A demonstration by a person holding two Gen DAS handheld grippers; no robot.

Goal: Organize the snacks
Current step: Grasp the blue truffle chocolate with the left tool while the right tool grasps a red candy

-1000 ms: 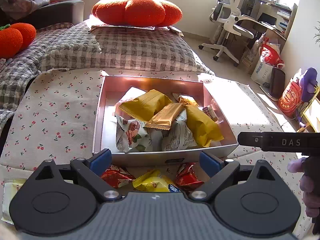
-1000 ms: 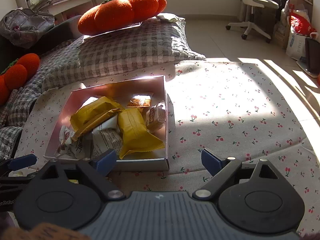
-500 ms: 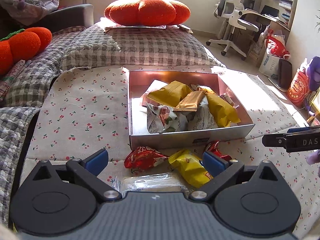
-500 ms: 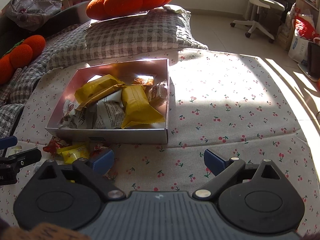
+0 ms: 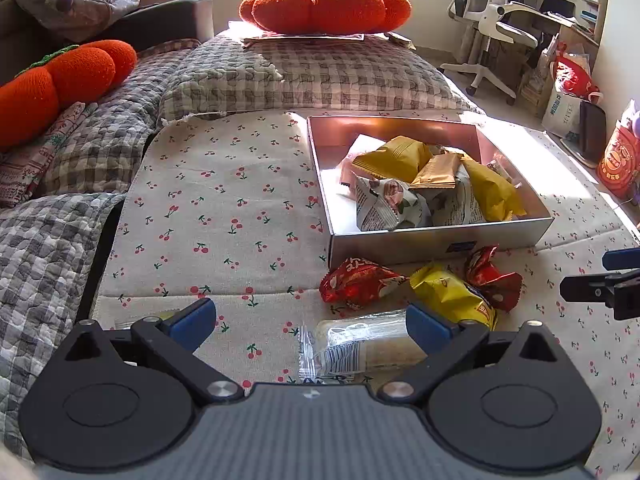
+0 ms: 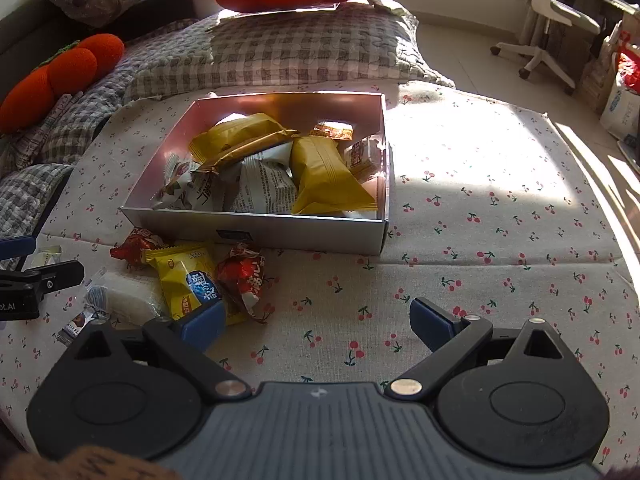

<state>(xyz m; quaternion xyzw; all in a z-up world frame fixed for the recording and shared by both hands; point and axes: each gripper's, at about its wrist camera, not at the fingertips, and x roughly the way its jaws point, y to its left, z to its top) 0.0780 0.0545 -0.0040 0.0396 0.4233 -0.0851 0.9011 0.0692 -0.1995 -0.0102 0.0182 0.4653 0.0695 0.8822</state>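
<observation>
Snacks still loose on the cherry-print cloth (image 5: 224, 216) lie in a small cluster just in front of the box's (image 5: 440, 240) near wall: a red packet (image 5: 358, 282), a yellow packet (image 5: 450, 296), a second red packet (image 5: 494, 276) and, nearest me, a clear-wrapped bar (image 5: 360, 346). From my left hand-held gripper (image 5: 310, 322) the clear bar sits just ahead and a little right, its long axis running crosswise, roughly in line with the gap between the fingers, so I judge I'd need to turn the wrist to close across its narrow side. My left is the nearer one; its jaws stand wide, holding nothing. My right hand-held gripper (image 6: 318, 324) has the cluster off to its left, the yellow packet (image 6: 184, 280) just beside its left finger; its jaws are wide, with only cloth between them.
</observation>
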